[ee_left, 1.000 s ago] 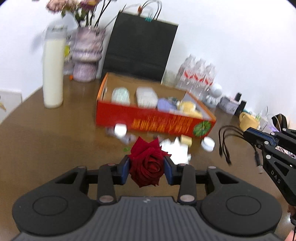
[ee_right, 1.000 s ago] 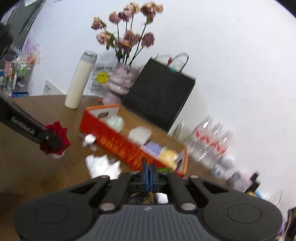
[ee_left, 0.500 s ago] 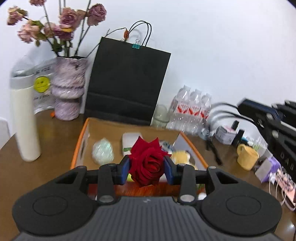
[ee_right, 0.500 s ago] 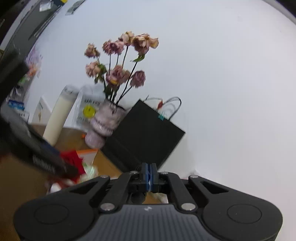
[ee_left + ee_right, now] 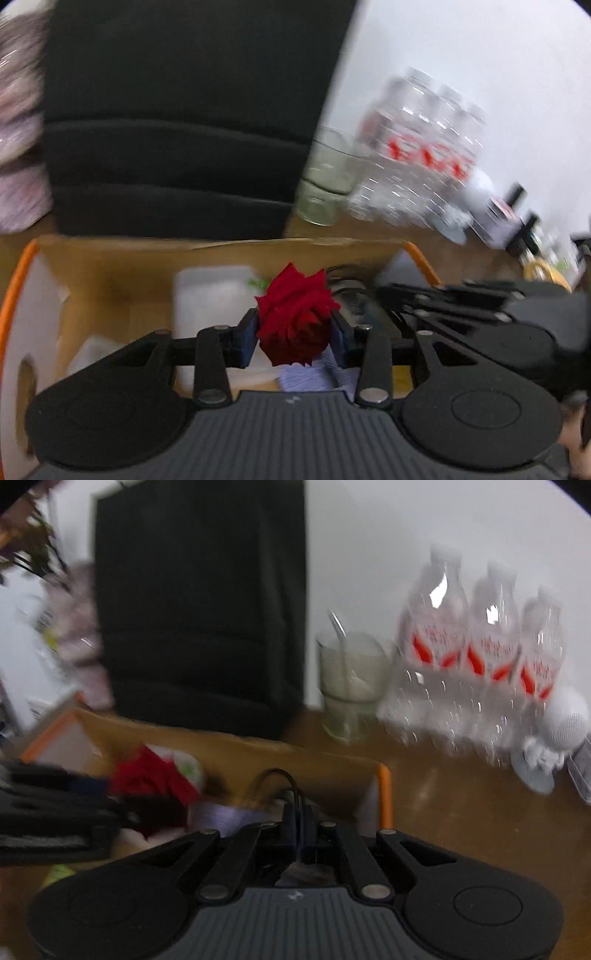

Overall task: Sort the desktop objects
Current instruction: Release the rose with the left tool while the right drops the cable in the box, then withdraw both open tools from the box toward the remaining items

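My left gripper [image 5: 295,334] is shut on a red rose [image 5: 297,319] and holds it over the inside of the orange cardboard box [image 5: 221,254]. The rose also shows in the right wrist view [image 5: 151,775], at the left over the box [image 5: 384,790]. My right gripper [image 5: 300,829] is shut on a black cable [image 5: 277,779] that loops up from its tips, above the box's right end. In the left wrist view the right gripper [image 5: 391,295] reaches in from the right, close beside the rose. The box holds white, purple and yellow packets.
A black paper bag [image 5: 199,609] stands behind the box. A glass with a spoon [image 5: 351,686], three water bottles [image 5: 480,657] and a white round gadget [image 5: 565,723] stand at the back right. A vase of dried flowers [image 5: 18,147] is at the left.
Both grippers have moved forward and down over the box, the left with the rose, the right with the cable. The right gripper now sits close beside the left one.
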`<state>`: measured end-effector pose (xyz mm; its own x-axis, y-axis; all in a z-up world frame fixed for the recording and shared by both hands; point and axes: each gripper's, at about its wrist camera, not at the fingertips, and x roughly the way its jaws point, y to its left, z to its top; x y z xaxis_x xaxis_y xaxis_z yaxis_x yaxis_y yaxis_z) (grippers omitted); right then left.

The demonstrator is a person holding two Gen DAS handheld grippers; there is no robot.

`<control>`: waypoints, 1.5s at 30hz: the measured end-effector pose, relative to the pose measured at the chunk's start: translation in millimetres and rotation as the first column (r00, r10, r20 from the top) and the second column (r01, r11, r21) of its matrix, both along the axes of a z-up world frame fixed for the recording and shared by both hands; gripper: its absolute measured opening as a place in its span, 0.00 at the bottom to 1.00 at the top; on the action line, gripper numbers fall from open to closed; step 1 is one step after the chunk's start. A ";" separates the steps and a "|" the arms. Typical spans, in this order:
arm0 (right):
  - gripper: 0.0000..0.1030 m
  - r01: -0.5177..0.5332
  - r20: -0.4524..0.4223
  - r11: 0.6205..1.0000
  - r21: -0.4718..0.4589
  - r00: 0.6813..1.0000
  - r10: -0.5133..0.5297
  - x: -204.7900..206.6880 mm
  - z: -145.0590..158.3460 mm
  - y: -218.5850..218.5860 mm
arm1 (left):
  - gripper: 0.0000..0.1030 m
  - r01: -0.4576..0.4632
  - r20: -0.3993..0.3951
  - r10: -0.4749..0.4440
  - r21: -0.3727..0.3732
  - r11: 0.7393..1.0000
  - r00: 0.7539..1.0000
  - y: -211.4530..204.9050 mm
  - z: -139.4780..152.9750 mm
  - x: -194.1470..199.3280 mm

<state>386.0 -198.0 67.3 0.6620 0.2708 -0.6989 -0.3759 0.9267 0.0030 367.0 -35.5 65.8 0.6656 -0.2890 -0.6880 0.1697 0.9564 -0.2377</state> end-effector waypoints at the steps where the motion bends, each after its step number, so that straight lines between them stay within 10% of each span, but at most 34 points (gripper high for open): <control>1: 0.01 0.009 -0.017 1.000 0.003 1.000 -0.009 3.5 -0.3 -0.8 | 0.42 0.006 -0.002 -0.006 0.008 1.000 1.000 -3.7 -2.4 0.8; 7: 0.00 0.005 -0.132 0.983 -0.181 0.991 -0.029 20.8 -9.8 20.1 | 0.53 -0.010 -0.087 0.010 -0.004 1.000 0.996 -4.6 -14.8 12.4; 19: 0.84 0.019 -0.238 0.997 -0.079 0.970 -0.037 -15.1 75.5 4.1 | 0.95 -0.199 0.024 0.198 0.144 0.969 0.980 51.0 86.6 -61.9; 26: 0.84 0.053 -0.327 0.997 -0.058 0.942 -0.069 -54.4 78.5 -4.2 | 0.97 -0.226 -0.121 0.259 0.233 0.946 0.958 64.2 77.2 -108.4; 34: 0.87 0.028 -0.296 0.997 -0.076 0.954 -0.049 -101.8 93.6 4.2 | 1.00 -0.263 -0.090 0.294 0.261 0.929 0.951 65.4 97.0 -151.8; 45: 0.87 0.029 -0.096 0.993 0.119 0.995 -0.017 -164.2 92.1 -11.0 | 1.00 -0.330 0.285 0.261 0.229 0.916 0.922 49.5 99.3 -219.0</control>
<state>221.8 -209.0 159.4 0.6012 0.3419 -0.7223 -0.3473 0.9258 0.1492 148.0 14.0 165.1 0.8474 0.1193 -0.5173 -0.1116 0.9927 0.0460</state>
